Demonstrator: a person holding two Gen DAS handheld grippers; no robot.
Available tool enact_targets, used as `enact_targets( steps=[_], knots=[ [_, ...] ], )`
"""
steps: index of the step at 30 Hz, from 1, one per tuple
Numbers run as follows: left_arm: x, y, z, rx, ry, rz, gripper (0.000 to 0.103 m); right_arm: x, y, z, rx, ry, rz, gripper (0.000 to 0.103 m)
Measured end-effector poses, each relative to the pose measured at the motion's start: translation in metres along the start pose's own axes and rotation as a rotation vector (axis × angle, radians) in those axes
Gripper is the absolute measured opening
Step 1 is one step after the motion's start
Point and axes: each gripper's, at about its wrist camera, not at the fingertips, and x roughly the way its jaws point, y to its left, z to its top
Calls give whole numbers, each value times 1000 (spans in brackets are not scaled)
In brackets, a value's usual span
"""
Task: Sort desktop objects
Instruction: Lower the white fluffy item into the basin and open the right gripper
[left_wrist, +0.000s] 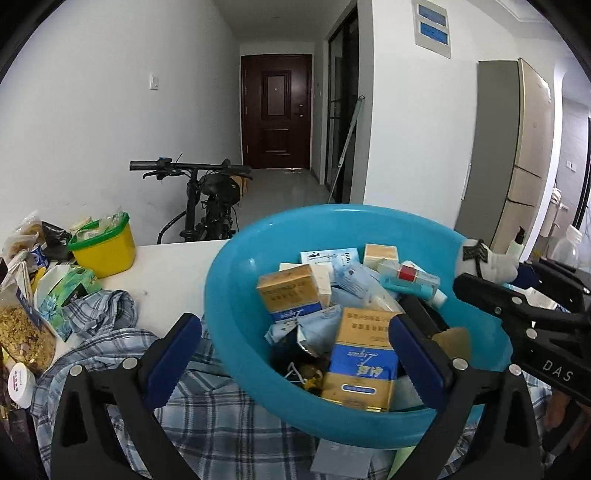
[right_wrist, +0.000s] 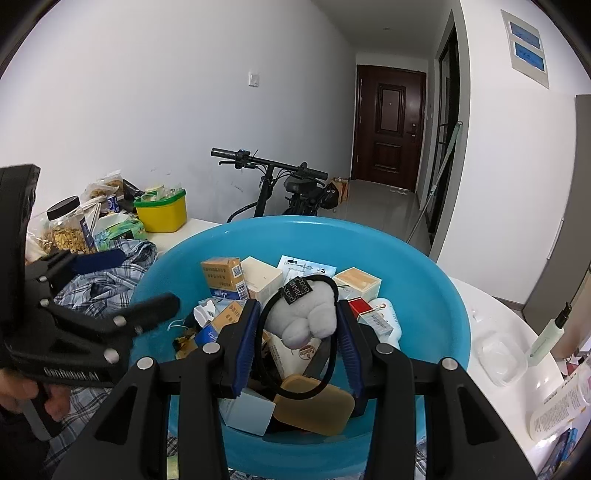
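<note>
Right hand-held gripper (right_wrist: 299, 328) clasping plush hair-tie (right_wrist: 303, 317), upright

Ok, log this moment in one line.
left claw: open, empty | right claw: shut on grey plush hair tie | over blue basin

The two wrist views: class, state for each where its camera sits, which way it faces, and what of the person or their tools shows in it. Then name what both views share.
Left wrist: on the left gripper, facing forward and down into the blue basin; its open fingers show, with the right gripper entering at right.
Right wrist: on the right gripper, facing the same blue basin; its fingers clamp a grey plush hair tie; the left gripper and a hand show at left.
Shared: basin, yellow tub, plaid shirt, bicycle, door.
</note>
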Motion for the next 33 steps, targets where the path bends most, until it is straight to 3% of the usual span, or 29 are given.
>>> enact_targets(
  steps=[4,11,33],
  knots=[
    [4,7,-1,-30,31,-6,103,1,1,-1,-1,6,-3,40],
    [9,0,-5,4,46,8,103,3,0,-2,0,12,-6,40],
    [10,-5,-8,30,52,8,103,8,0,-5,-10,36,-25,41]
  ],
)
